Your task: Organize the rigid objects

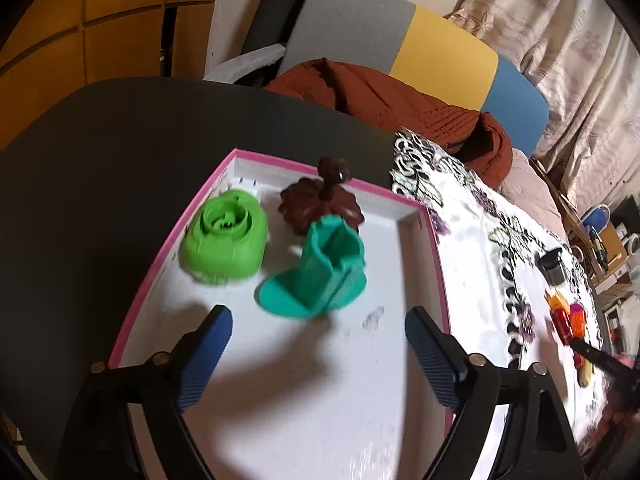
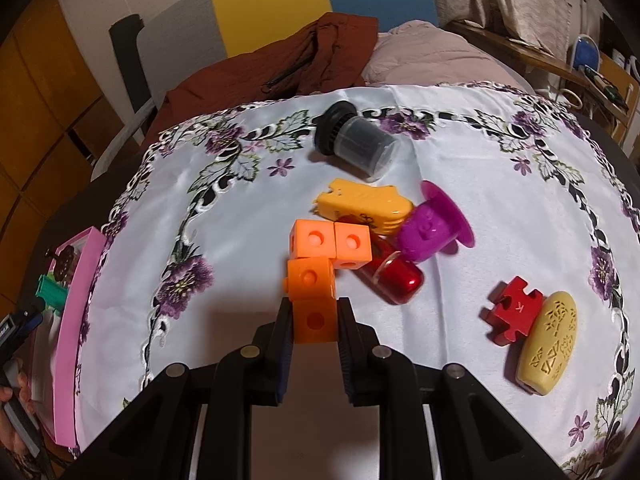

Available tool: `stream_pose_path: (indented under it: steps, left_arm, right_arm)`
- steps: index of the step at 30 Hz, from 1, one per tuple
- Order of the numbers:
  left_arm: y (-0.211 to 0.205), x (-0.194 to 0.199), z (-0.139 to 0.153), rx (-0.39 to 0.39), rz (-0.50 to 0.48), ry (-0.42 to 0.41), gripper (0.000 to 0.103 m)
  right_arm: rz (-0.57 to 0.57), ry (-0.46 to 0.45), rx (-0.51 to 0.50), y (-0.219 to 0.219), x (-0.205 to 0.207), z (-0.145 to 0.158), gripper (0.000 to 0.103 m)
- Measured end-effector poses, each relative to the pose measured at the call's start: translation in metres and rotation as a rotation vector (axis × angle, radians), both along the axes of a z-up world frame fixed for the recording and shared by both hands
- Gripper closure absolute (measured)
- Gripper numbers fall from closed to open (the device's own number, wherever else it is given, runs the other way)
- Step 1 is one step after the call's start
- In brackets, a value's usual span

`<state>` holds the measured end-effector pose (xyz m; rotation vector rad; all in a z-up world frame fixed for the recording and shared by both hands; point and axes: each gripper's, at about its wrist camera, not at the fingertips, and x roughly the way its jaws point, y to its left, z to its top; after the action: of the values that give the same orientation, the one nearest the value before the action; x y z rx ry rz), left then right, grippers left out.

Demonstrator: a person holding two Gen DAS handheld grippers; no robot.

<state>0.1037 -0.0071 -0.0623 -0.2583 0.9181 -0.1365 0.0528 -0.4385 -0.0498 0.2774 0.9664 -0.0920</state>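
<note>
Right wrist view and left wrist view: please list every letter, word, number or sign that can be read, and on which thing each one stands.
"K": one pale letter on the red puzzle piece, seen turned sideways.
Unreadable: small dark print on the yellow toy, too small.
Unreadable: white marks on the left claw at the picture's edge, cut off and blurred.
No letters: the tan oval piece bears only carved patterns.
Left wrist view: no readable text.

A dark surface (image 1: 120, 152) is partly covered by a white cloth embroidered with purple flowers (image 2: 224, 216). Behind it a chair with grey, yellow and blue panels (image 1: 440, 52) is draped with a rust-brown garment (image 2: 288, 64). Orange-brown cabinet panels (image 1: 80, 20) are seen at the left, pale curtains (image 1: 560, 40) at the right.
</note>
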Motion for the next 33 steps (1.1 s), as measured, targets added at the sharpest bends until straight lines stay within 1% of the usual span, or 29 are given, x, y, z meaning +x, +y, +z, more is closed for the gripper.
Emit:
stream_pose_path:
  steps: [3, 11, 15, 25, 31, 33]
  left_arm:
    - [0.000, -0.009, 0.000, 0.003, -0.009, -0.009, 0.010]
    - [-0.006, -0.024, -0.003, 0.020, -0.034, -0.007, 0.010]
    - [-0.008, -0.031, -0.001, 0.051, -0.039, -0.017, 0.010]
    - [-0.011, -0.046, 0.002, 0.096, -0.072, -0.044, 0.010]
    - [-0.009, -0.051, 0.003, 0.129, -0.064, -0.047, 0.009]
    - [-0.010, -0.052, 0.003, 0.136, -0.064, -0.046, 0.008]
  right_arm:
    - [0.016, -0.008, 0.011, 0.010, -0.003, 0.002, 0.084]
    - [0.091, -0.015, 0.033, 0.049, -0.006, 0.005, 0.084]
    - [0.140, -0.018, 0.042, 0.074, -0.003, 0.008, 0.084]
    - [0.304, -0.038, 0.072, 0.159, 0.017, 0.021, 0.084]
    - [0.371, -0.046, 0.082, 0.205, 0.035, 0.027, 0.084]
    - [0.388, -0.051, 0.088, 0.219, 0.043, 0.029, 0.084]
